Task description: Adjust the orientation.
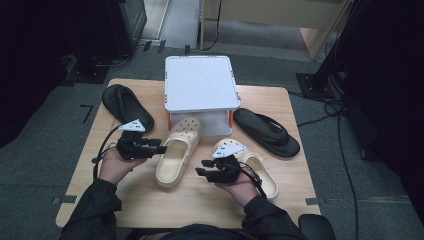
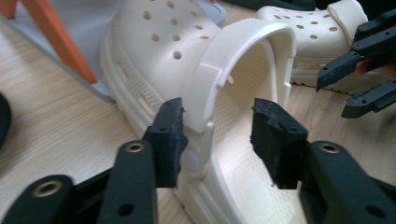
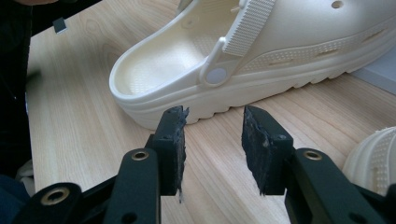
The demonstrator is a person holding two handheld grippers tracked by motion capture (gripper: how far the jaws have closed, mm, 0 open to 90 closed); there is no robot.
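Two cream clogs lie on the wooden table (image 1: pixel 150 200). The left clog (image 1: pixel 175 160) points its toe toward a white stand. My left gripper (image 1: pixel 161 149) reaches in from its left side. In the left gripper view its jaws (image 2: pixel 219 116) straddle the clog's (image 2: pixel 159 42) side wall at the strap pivot, one pad outside and one inside, not pressing. The right clog (image 1: pixel 265 175) lies beside my right hand. My right gripper (image 1: pixel 200 167) hovers between the two clogs, open, with nothing between its jaws (image 3: pixel 212 121); the left clog's (image 3: pixel 299 42) heel side lies just ahead of them.
A white stand (image 1: pixel 200 82) on orange legs (image 2: pixel 60 42) sits at the table's back middle. One black flip-flop (image 1: pixel 125 102) lies at the back left and another (image 1: pixel 267 131) at the right of the stand. Bare wood runs along the front edge.
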